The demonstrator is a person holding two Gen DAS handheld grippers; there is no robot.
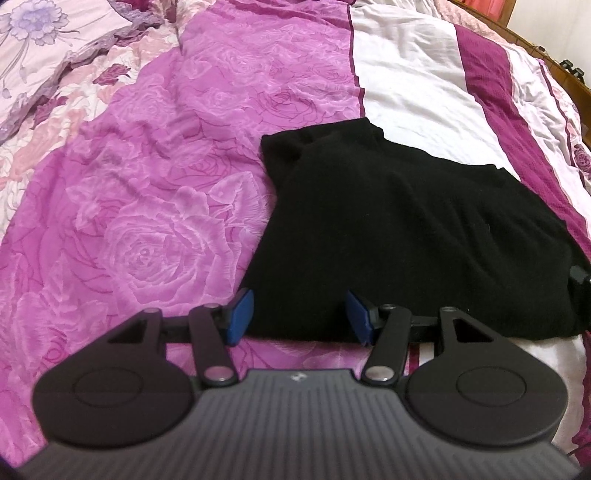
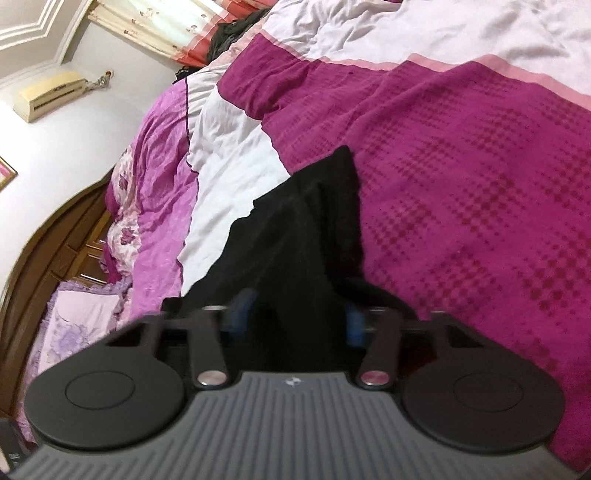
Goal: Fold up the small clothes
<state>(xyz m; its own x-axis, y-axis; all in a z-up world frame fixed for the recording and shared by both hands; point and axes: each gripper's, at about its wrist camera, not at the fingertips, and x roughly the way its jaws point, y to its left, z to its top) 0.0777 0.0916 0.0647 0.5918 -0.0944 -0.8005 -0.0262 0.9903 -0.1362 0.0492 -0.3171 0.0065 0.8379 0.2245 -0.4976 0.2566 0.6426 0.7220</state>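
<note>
A wide bed fills both views, covered by a quilt [image 1: 155,155] in broad stripes: pink with a rose pattern, plain white [image 1: 410,85], and deep magenta [image 2: 461,177] with a dotted weave. At the far end of the bed a dark wooden headboard [image 2: 48,229] curves up against a pale wall, where a cream air conditioner [image 2: 51,94] hangs below a curtain [image 2: 155,29] with a red edge.

On the quilt lies 1 black garment [image 1: 399,236], folded into a rough rectangle with a narrower part pointing away from me. It straddles the seam between the pink stripe and the white stripe, with its right side reaching toward the magenta stripe. Its surface is too dark to show seams or layers.

My left gripper [image 1: 300,314] sits low at the near edge of the garment. Its 2 blue pads [image 1: 242,312] are set wide apart, with the garment's near hem lying between them; I cannot tell whether either pad touches the cloth.

My right gripper [image 2: 297,317] is at the garment's right side, looking along its length with magenta quilt to its right. Its 2 blue pads [image 2: 240,312] are blurred but clearly spread, black cloth [image 2: 295,236] filling the gap between them. A small black piece of that gripper [image 1: 580,277] shows at the right edge of the left wrist view.
</note>
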